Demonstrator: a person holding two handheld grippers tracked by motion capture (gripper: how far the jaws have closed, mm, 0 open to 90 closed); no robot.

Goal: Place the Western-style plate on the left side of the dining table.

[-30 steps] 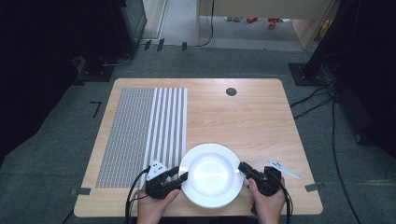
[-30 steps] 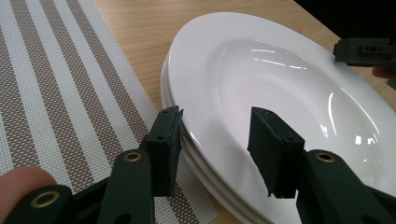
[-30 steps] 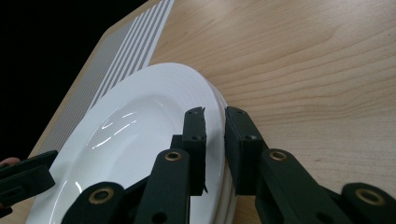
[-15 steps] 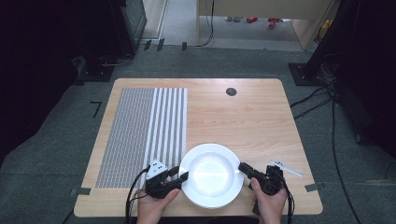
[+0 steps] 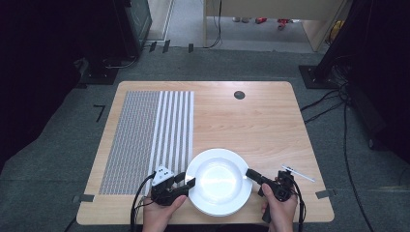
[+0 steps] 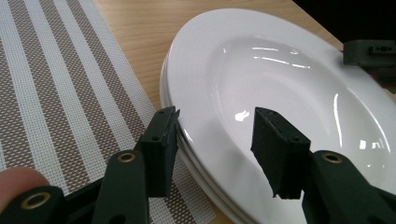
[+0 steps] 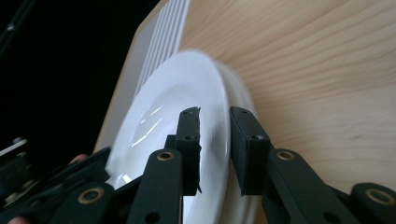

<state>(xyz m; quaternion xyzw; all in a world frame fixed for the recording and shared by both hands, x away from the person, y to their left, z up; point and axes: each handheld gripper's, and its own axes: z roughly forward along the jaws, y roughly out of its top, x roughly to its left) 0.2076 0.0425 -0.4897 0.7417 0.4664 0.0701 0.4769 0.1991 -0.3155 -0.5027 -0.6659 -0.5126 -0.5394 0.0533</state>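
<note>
White glossy ceramic plates (image 5: 220, 181), a small stack, sit at the near edge of the light wooden table (image 5: 251, 125), just beside the brown-and-white striped woven placemat (image 5: 145, 140). Not much has changed in the last second. The right gripper (image 5: 249, 173) has nudged in, so its jaws now straddle the top plate's rim; can't tell if it's biting yet. The left gripper (image 5: 189, 182) hasn't budged, with its jaws spread wide around the opposite rim. My guess is a two-handed lift of the top plate is coming.
</note>
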